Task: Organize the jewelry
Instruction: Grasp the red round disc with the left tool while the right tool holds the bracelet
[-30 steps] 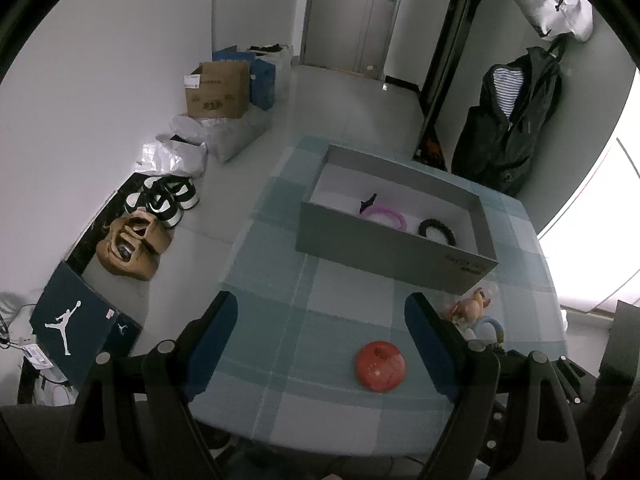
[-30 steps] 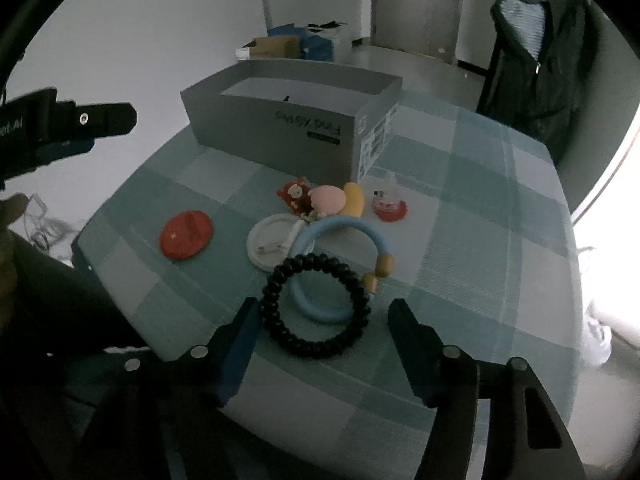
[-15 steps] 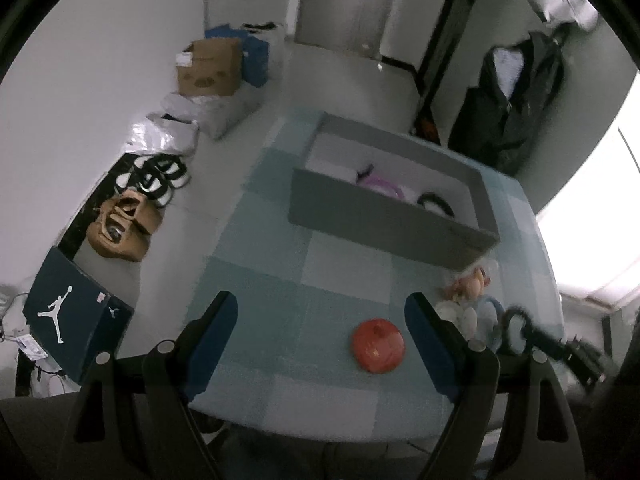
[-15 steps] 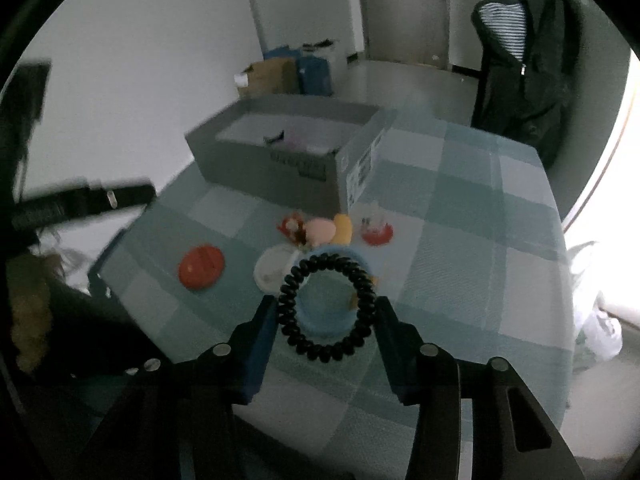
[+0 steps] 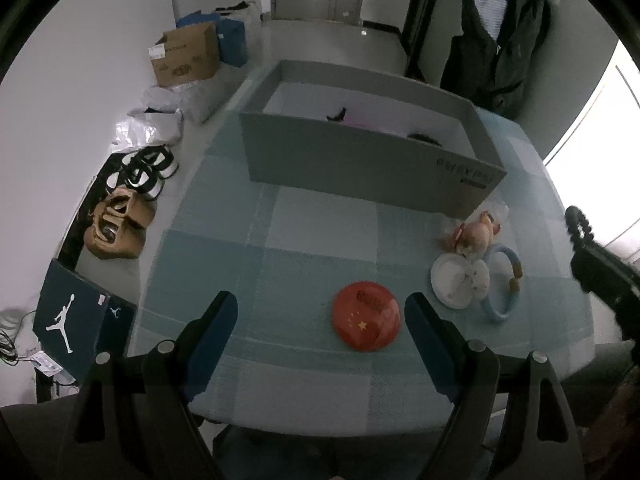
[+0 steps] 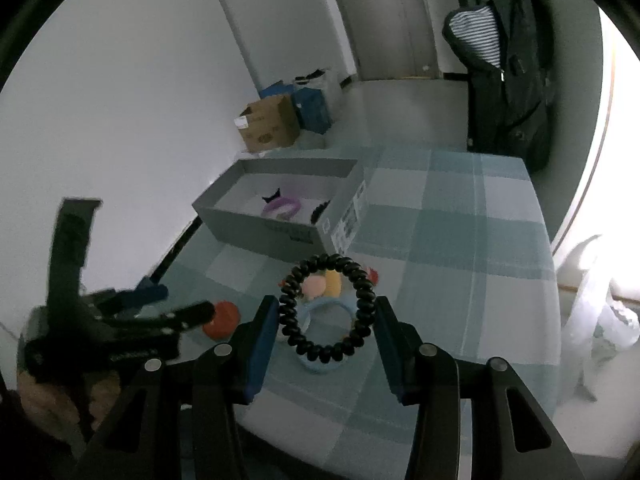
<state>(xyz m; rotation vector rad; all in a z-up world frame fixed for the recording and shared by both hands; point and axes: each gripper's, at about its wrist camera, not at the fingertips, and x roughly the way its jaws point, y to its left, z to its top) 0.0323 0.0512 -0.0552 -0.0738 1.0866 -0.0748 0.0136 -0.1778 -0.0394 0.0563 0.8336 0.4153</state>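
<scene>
**Black bead bracelet held only at its sides, with the box wall yet to cross**

Left wrist view: the left gripper (image 5: 320,316) hangs over the checked table (image 5: 224,264) at the bottom of the frame, its jaws wide apart with nothing between them. The red round case (image 5: 366,321) lies just inside the right-hand jaw. The grey box (image 5: 372,168) fills the upper middle. Right of centre sit the white disc (image 5: 454,282), the blue ring (image 5: 502,280) and the small plush charms (image 5: 474,234). If this gripper comes down carelessly, a finger could knock the red case towards the table edge.

Right wrist view: the right gripper (image 6: 326,320), at lower centre, has its jaws part-way closed, pressing the black bead bracelet (image 6: 327,308) from both sides and holding it clear of the table. The box, already holding a purple bracelet (image 6: 282,207), lies at centre left. The beads look springy, so the loop may squirm out or tilt. Carried low, it could catch the near wall and drop outside. The left gripper's body, blurred at lower left, stands near the path and could be bumped.
</scene>
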